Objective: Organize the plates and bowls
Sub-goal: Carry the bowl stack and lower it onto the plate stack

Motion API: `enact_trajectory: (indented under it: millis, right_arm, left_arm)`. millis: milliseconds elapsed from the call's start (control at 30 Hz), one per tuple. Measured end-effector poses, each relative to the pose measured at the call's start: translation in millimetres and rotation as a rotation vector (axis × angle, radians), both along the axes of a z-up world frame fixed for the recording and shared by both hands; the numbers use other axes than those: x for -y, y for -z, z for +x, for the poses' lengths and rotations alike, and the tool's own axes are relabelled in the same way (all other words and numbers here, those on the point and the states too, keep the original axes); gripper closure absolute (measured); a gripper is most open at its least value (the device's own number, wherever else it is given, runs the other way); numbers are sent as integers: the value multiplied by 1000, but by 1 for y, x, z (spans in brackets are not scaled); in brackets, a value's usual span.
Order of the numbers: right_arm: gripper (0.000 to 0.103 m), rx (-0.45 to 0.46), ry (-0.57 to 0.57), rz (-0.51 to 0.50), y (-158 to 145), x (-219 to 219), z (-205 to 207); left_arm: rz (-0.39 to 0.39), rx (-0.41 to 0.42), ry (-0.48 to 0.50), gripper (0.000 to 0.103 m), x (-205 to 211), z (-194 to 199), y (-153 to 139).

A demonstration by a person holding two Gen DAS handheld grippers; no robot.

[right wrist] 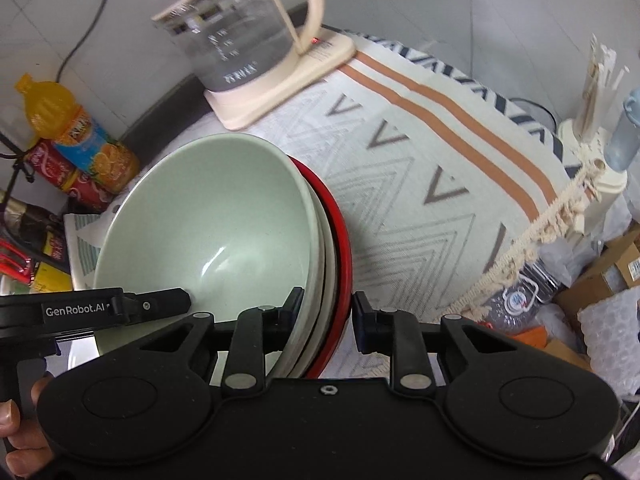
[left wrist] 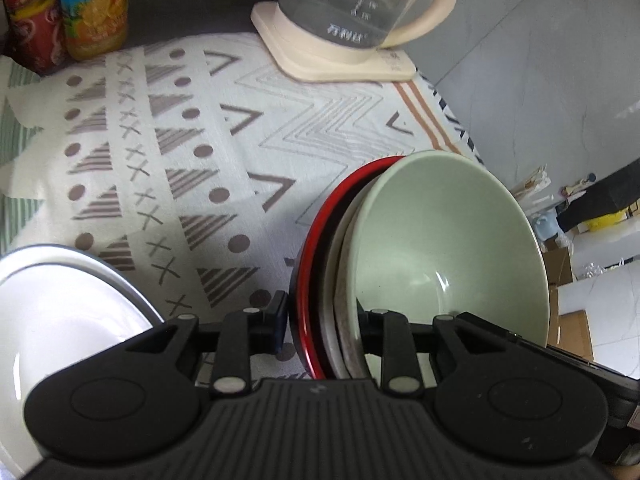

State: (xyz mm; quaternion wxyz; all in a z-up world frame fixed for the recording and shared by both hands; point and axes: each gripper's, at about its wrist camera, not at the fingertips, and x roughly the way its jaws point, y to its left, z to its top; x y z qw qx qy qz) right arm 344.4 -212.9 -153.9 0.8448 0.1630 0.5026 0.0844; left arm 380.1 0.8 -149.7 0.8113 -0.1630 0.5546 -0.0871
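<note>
Three bowls are nested in a stack: a pale green bowl (left wrist: pixel 440 240) (right wrist: pixel 208 216) innermost, a beige speckled bowl (left wrist: pixel 340 280) (right wrist: pixel 326 264) around it, and a red-rimmed black bowl (left wrist: pixel 314 240) (right wrist: pixel 342 240) outermost. My left gripper (left wrist: pixel 322 320) is shut across the stacked rims, one finger outside the red bowl, the other inside the green one. My right gripper (right wrist: pixel 326 308) clamps the rims on the opposite side. A left gripper finger (right wrist: pixel 168 300) shows inside the green bowl in the right wrist view. A white plate (left wrist: pixel 60 312) lies on the patterned tablecloth (left wrist: pixel 240 140), left of the stack.
A glass kettle (left wrist: pixel 352 4) (right wrist: pixel 240 40) on a cream base stands at the table's back. An orange juice bottle (left wrist: pixel 96 8) (right wrist: pixel 80 136) and a red cola bottle (left wrist: pixel 32 20) stand at the back left. Beyond the fringed table edge (right wrist: pixel 552 216), boxes and clutter sit on the floor.
</note>
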Motion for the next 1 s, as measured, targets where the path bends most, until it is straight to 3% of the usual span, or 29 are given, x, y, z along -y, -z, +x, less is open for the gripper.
enact_trajectory:
  millis: [400, 1000]
  right_arm:
    - [78, 75, -134, 20, -29, -26, 7]
    - [78, 110, -420, 42, -46, -119, 8]
  left_arm:
    - [16, 65, -140, 76, -27, -27, -31]
    - [47, 75, -426, 76, -108, -88, -48]
